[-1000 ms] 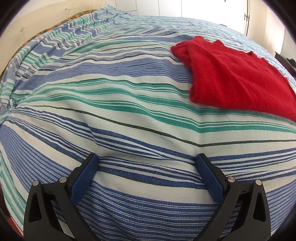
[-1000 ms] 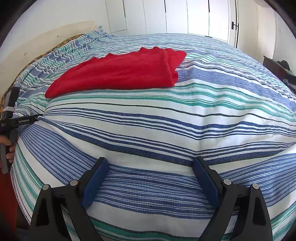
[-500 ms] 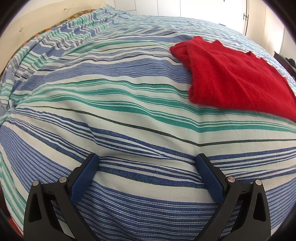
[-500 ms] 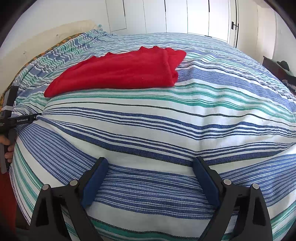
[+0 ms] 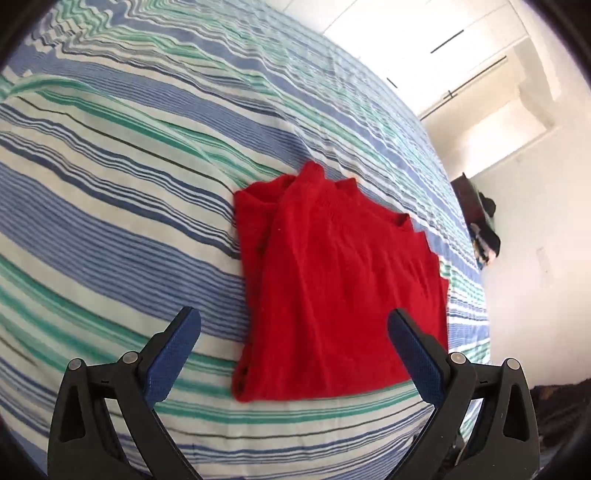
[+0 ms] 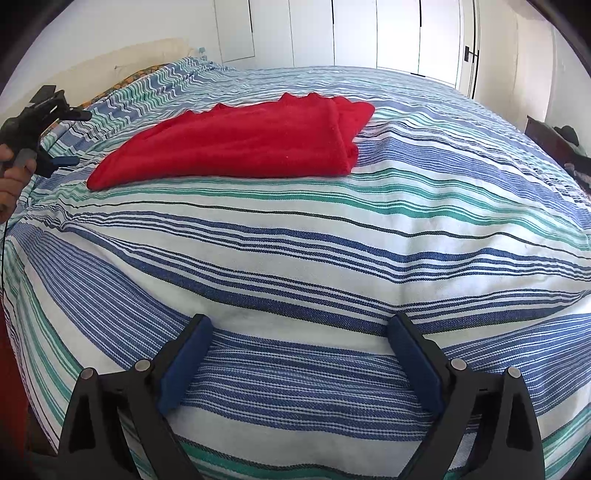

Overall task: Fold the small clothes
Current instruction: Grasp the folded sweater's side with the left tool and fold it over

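Note:
A red knitted garment (image 5: 332,288) lies folded lengthwise on the striped bedspread (image 5: 110,206). My left gripper (image 5: 293,325) is open and empty, raised over the garment's near end, its blue pads astride the cloth's width. In the right wrist view the same garment (image 6: 243,142) lies far off toward the back. My right gripper (image 6: 299,332) is open and empty, low over bare bedspread (image 6: 332,236) near the bed's front edge. The left gripper (image 6: 66,160) shows at the far left of that view, held in a hand.
White wardrobe doors (image 6: 369,33) stand behind the bed. A dark piece of furniture with clothes on it (image 5: 484,229) stands by the wall at the right. Pillows (image 6: 144,72) lie at the bed's far left end.
My left gripper has lifted and swung right, now facing the red garment's near end. The right gripper has stayed put. The garment has not moved.

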Demonstrator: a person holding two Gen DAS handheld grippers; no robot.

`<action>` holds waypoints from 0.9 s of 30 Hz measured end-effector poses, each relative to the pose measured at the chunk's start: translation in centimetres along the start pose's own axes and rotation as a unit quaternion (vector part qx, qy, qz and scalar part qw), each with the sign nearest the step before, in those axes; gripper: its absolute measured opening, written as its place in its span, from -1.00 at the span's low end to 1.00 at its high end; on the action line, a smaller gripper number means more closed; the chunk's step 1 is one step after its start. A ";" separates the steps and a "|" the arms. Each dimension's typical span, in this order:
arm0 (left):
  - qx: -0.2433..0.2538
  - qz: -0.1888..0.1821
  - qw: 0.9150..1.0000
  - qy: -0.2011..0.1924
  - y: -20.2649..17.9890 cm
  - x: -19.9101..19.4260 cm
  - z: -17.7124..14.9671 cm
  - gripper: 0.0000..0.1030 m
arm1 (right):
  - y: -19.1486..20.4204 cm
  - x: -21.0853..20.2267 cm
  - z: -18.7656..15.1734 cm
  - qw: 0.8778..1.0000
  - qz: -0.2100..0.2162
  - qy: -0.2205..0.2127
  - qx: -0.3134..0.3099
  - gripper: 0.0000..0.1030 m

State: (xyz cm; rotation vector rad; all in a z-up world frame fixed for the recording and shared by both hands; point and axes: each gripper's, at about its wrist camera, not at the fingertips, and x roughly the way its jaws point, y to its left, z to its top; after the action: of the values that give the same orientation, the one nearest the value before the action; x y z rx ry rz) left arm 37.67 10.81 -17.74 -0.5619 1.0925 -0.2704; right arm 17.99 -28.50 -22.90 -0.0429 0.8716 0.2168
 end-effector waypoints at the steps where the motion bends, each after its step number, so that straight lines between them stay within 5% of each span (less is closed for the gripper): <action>1: -0.002 0.014 1.000 0.016 0.1 1.8 0.7 0.96 | 0.0 0.0 0.0 1.000 0.000 0.000 0.000 0.86; 4: -0.027 0.044 0.997 0.051 1.4 6.2 1.8 0.96 | 0.0 0.0 -0.1 1.000 0.000 0.000 0.000 0.86; 9: -0.078 0.001 0.997 0.023 2.4 6.5 2.5 0.91 | 0.0 0.0 -0.1 1.000 0.000 0.000 0.000 0.86; 10: -0.082 -0.015 0.996 0.022 2.4 6.4 2.6 0.46 | 0.0 0.0 -0.1 1.000 0.000 0.000 0.000 0.86; 11: -0.089 -0.033 0.995 0.034 2.5 6.6 2.8 -0.45 | 0.0 0.0 -0.1 1.000 0.000 0.000 0.000 0.86; 12: -0.102 -0.047 0.992 0.054 2.7 7.1 2.8 -0.80 | 0.0 0.0 -0.1 1.000 0.000 0.000 0.000 0.86; 18: -0.101 0.005 0.994 0.034 -0.7 4.9 3.4 -0.88 | 0.1 0.0 0.0 1.000 0.000 0.001 0.000 0.87; 23: -0.015 0.058 0.998 0.033 -11.3 3.3 4.4 -0.89 | 0.1 0.0 0.0 1.000 0.000 0.003 0.000 0.88; 27: 0.035 0.065 0.997 0.035 -19.8 4.5 4.0 -0.89 | 0.1 0.2 0.2 1.000 0.002 0.008 0.000 0.89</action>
State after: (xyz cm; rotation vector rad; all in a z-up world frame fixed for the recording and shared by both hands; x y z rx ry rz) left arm 44.53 -6.62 -8.84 -0.4199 1.1780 -0.2148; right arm 18.19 -28.31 -22.92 -0.0431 0.8872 0.2201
